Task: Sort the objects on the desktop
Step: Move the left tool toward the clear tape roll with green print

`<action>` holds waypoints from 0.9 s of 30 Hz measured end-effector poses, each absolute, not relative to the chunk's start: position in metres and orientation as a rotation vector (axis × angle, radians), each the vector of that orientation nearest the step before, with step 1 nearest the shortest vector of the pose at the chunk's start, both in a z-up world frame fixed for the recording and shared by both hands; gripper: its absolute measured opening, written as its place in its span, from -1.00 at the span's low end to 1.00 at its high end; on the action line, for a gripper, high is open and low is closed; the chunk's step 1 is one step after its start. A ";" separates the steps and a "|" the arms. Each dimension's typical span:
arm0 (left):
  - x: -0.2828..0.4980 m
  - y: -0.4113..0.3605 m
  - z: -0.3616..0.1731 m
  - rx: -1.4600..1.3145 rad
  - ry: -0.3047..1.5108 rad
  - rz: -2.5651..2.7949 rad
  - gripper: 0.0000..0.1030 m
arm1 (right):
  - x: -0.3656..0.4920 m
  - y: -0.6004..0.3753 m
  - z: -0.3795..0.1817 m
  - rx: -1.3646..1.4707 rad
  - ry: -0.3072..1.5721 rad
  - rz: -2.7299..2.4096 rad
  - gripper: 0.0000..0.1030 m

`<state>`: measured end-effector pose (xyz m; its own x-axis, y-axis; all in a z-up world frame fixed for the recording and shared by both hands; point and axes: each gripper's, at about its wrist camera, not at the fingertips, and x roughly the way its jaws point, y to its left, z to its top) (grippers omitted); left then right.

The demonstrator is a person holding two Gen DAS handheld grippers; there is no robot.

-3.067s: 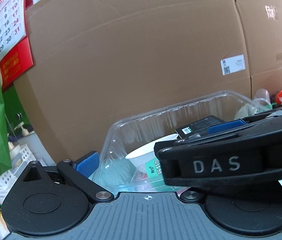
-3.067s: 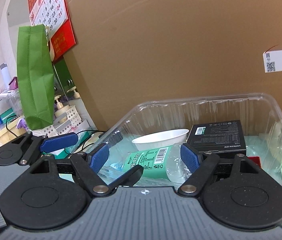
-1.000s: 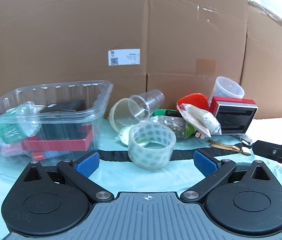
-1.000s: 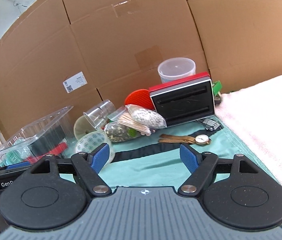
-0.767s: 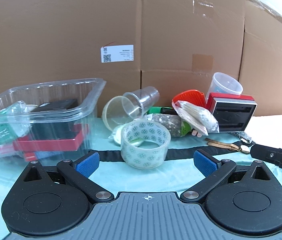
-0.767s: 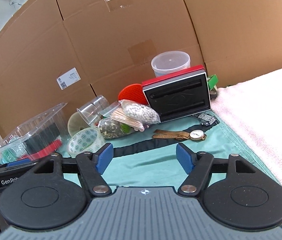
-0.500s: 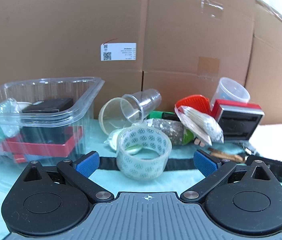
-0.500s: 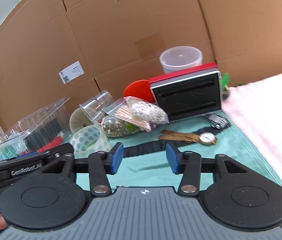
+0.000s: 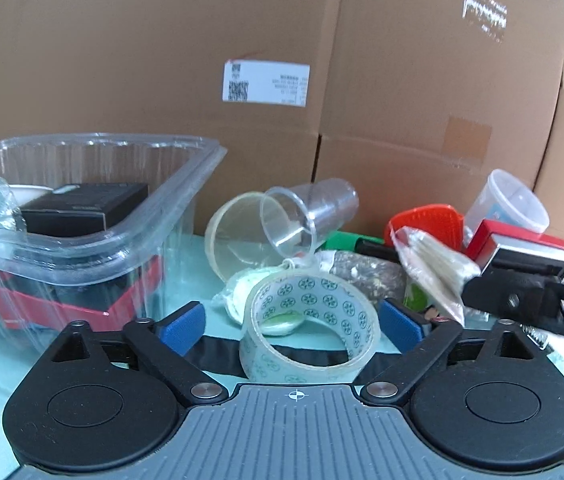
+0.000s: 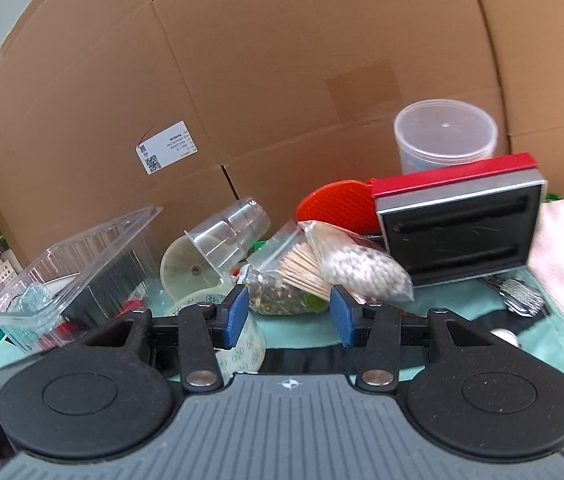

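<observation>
Tape roll is sitting on the surface between the wide-spread pads of the left tongs, not yet gripped, tilted with its hole facing the camera. The right tongs are hovering half-closed and empty, pointing at the seed bag and toothpick bag just ahead. A squeeze across the thin ring is likely risking it collapsing or popping out sideways. The cup and lid are lying just beyond the roll, so a push forward may be knocking them. The bin is waiting to the left; the 2 tongs are working close enough to collide.
</observation>
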<state>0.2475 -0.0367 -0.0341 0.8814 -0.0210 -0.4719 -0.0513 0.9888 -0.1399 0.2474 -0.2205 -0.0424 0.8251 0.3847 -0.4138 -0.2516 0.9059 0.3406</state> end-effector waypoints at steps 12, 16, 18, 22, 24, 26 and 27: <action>0.262 -0.032 -0.047 -0.108 0.546 -0.002 0.54 | 0.278 -0.189 -0.054 0.234 0.589 0.441 -0.06; 0.268 -0.030 -0.052 -0.120 0.565 -0.017 0.45 | 0.284 -0.185 -0.058 0.237 0.608 0.454 -0.12; 0.269 -0.030 -0.053 -0.110 0.565 -0.013 0.42 | 0.287 -0.185 -0.059 0.242 0.615 0.457 -0.13; 0.271 -0.031 -0.055 -0.101 0.567 -0.026 0.39 | 0.292 -0.181 -0.062 0.230 0.627 0.466 -0.19; 0.272 -0.031 -0.055 -0.096 0.567 -0.027 0.37 | 0.294 -0.178 -0.062 0.221 0.631 0.471 -0.19; 0.273 -0.031 -0.055 -0.090 0.567 -0.024 0.34 | 0.298 -0.173 -0.065 0.210 0.642 0.475 -0.25; 0.273 -0.031 -0.055 -0.088 0.567 -0.023 0.31 | 0.299 -0.172 -0.065 0.208 0.645 0.472 -0.27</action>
<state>0.2734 -0.0308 -0.0550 0.8432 -0.0456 -0.5357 -0.0028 0.9960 -0.0891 0.2989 -0.1722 -0.0654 0.6980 0.4836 -0.5281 -0.3569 0.8743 0.3289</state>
